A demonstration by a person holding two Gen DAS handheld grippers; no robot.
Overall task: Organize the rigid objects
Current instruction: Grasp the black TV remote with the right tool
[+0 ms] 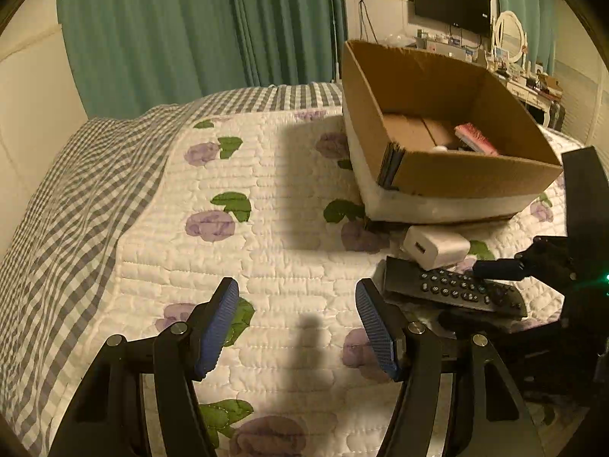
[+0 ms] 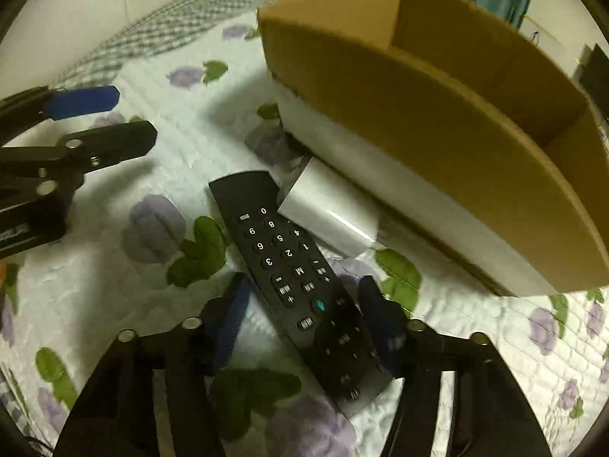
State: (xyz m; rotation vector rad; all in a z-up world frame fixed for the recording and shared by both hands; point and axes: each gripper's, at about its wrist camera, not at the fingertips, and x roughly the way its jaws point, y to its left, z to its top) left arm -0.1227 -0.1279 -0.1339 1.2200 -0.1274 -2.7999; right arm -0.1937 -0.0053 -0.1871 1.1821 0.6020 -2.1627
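A black remote control lies on the quilted bed, its far end under a white charger block. My right gripper is open, its blue pads on either side of the remote's lower half, not closed on it. Both also show in the left wrist view: the remote and the charger. My left gripper is open and empty over bare quilt, left of the remote. An open cardboard box stands behind them, holding a pink item and other small things.
The bed has a floral quilt and a grey checked cover at its left. Green curtains hang behind. A TV and a cluttered dresser with a round mirror stand far right.
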